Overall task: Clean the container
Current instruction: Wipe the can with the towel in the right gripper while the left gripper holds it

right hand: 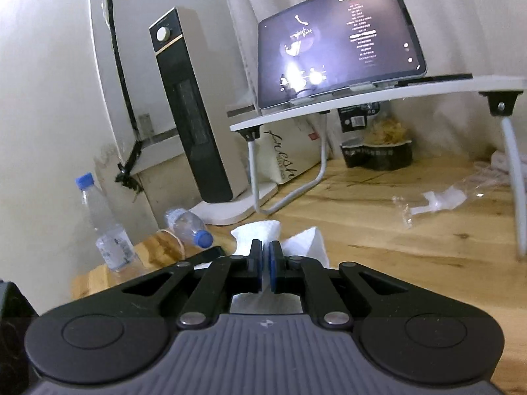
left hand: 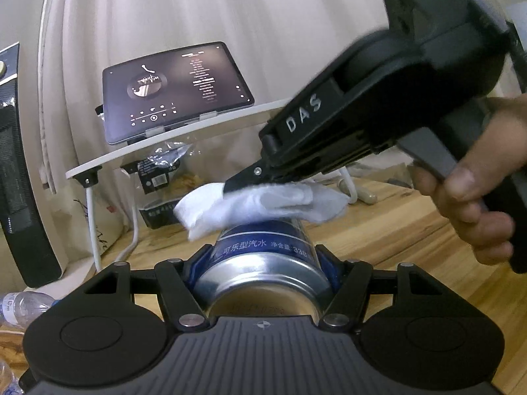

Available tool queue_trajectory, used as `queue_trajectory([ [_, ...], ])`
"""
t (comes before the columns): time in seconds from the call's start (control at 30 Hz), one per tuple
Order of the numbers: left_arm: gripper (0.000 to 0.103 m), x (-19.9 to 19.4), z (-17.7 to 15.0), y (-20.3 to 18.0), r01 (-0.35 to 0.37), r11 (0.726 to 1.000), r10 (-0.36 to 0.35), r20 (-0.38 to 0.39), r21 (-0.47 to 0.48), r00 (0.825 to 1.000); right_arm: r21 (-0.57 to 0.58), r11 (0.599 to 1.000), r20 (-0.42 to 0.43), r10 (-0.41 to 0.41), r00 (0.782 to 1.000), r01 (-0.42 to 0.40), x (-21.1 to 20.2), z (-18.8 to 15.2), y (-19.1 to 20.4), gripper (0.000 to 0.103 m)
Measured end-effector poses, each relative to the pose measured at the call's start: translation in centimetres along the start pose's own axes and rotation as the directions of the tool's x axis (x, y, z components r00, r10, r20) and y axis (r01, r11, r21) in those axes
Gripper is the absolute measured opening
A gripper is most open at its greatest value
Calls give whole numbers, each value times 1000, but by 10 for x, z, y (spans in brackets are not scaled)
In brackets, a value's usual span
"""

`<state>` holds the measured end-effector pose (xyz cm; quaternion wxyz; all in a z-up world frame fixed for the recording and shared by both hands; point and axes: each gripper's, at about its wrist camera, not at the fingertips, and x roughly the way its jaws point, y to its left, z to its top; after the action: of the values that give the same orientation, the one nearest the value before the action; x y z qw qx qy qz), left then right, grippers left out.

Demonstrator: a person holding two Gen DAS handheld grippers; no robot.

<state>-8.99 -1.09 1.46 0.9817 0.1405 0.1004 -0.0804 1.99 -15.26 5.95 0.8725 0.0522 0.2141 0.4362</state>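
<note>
1. Nearest, in the left wrist view: left gripper (left hand: 263, 263) clamped on a blue soda can (left hand: 263, 253), one blue-padded finger on each side of the body, bare metal base toward the camera, far end pointing away. Can held clear of the wooden table (left hand: 395, 217), lying roughly along the fingers.
2. Just beyond, over the can's far end: white tissue (left hand: 263, 205), bunched and pressed against the can's upper far part, touching it.
3. Gripping that tissue: right gripper (left hand: 243, 181), coming in from the upper right, person's hand (left hand: 474, 194) wrapped on its handle. From the right wrist view, jaws nearly together with only a thin fold of tissue (right hand: 257, 233) between the blue pads; can not visible from there.
4. Progress, as a judgement: wiping under way at the far end. No obvious dirt visible on the printed body or the base, so impossible to tell how much is already clean. Likely left: the rest of the body and the base, then setting the can down.
5. Farther back: two water bottles (right hand: 187, 223) at the table's left edge, one lying, one upright; crumpled clear plastic (right hand: 438, 197) to the right.
6. Farthest: tower heater (right hand: 191, 115), and a tablet (right hand: 339, 42) propped on a small white lap desk (right hand: 428, 89) before the pale curtain.
</note>
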Motion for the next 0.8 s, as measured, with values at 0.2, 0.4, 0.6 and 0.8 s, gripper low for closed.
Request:
queue_trajectory([
  [0.2, 67, -1, 0, -2, 9, 1000, -9, 5, 17, 1000, -13, 992, -35, 124, 992, -124, -19, -17, 27, 8],
  [0.4, 67, -2, 1, -6, 13, 999, -13, 17, 40, 1000, 14, 996, -3, 89, 996, -89, -21, -14, 20, 8],
  [0.6, 67, -2, 1, -6, 9, 999, -10, 13, 33, 1000, 50, 998, 29, 32, 999, -34, -3, -4, -1, 8],
  [0.8, 67, 1, 1, 4, 14, 1000, -14, 5, -26, 1000, 49, 986, -12, 161, 987, -160, -14, -20, 23, 8],
])
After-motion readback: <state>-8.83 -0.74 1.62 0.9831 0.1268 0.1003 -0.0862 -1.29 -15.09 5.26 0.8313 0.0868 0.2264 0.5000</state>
